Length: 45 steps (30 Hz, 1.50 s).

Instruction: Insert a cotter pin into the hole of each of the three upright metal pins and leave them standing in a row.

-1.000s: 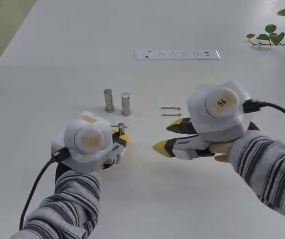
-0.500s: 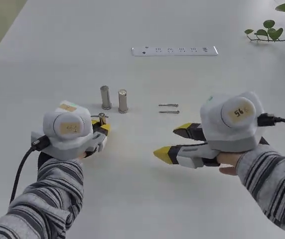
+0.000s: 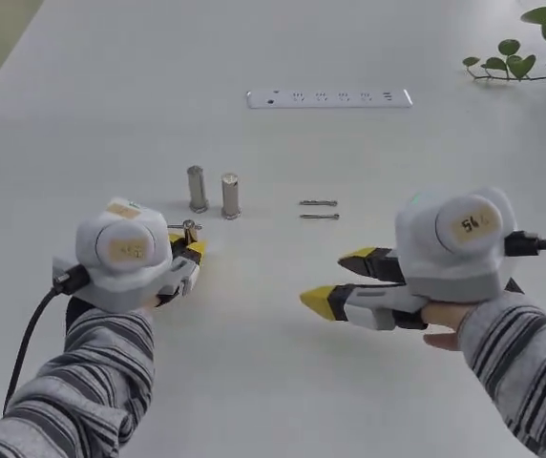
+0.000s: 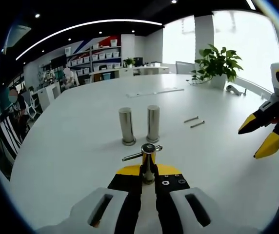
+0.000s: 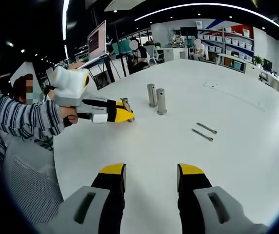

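Observation:
My left gripper [image 3: 189,250] [image 4: 149,171] is shut on a metal pin [image 4: 148,161] [image 3: 190,232] with a cotter pin [image 4: 133,155] through its hole, held upright at the table. Two bare metal pins [image 3: 197,189] [image 3: 230,196] [image 4: 126,126] [image 4: 152,123] stand side by side just beyond it. Two loose cotter pins [image 3: 318,203] [image 3: 320,217] [image 4: 194,121] [image 5: 206,131] lie to their right. My right gripper [image 3: 345,280] [image 5: 149,176] hovers open near the table's right side, with nothing between its yellow-tipped fingers.
A white power strip [image 3: 328,98] lies farther back on the white table [image 3: 273,363]. A leafy plant [image 3: 526,43] sits at the back right corner. Cables trail from both grippers toward me.
My left gripper moved left with the pinned metal pin. The right gripper pulled back to the right and nearer to me, staying open.

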Each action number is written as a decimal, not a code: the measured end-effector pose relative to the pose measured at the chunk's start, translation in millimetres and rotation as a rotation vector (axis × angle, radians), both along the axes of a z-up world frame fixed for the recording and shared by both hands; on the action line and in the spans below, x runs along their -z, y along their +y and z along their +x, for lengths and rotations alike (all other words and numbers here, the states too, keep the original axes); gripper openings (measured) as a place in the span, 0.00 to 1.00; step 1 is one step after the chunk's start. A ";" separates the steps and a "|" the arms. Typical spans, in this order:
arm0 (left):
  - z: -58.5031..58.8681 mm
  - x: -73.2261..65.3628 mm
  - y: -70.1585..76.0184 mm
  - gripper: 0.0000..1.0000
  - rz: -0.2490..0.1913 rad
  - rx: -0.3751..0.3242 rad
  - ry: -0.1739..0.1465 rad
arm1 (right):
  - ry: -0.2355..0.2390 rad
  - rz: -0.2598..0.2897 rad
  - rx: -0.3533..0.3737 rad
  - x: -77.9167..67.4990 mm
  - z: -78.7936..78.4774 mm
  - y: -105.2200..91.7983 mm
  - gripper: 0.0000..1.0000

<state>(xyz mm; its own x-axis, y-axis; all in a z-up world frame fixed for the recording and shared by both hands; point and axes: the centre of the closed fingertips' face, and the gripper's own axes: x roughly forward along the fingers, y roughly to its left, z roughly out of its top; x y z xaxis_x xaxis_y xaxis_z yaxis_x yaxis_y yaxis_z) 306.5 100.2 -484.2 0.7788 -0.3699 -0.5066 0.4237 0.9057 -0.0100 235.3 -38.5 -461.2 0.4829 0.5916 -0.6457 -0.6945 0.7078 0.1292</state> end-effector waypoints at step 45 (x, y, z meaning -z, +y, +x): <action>-38.6 -32.5 -6.7 0.67 -0.109 0.036 -0.076 | -0.158 0.126 0.001 -38.8 75.3 57.0 0.35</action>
<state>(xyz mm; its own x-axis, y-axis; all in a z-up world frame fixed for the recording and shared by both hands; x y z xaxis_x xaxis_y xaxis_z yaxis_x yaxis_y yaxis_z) 267.9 93.5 -451.7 0.7985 -0.4482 -0.4020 0.4595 0.8851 -0.0741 310.6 18.5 -422.4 0.5730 0.6624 -0.4825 -0.7124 0.6937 0.1064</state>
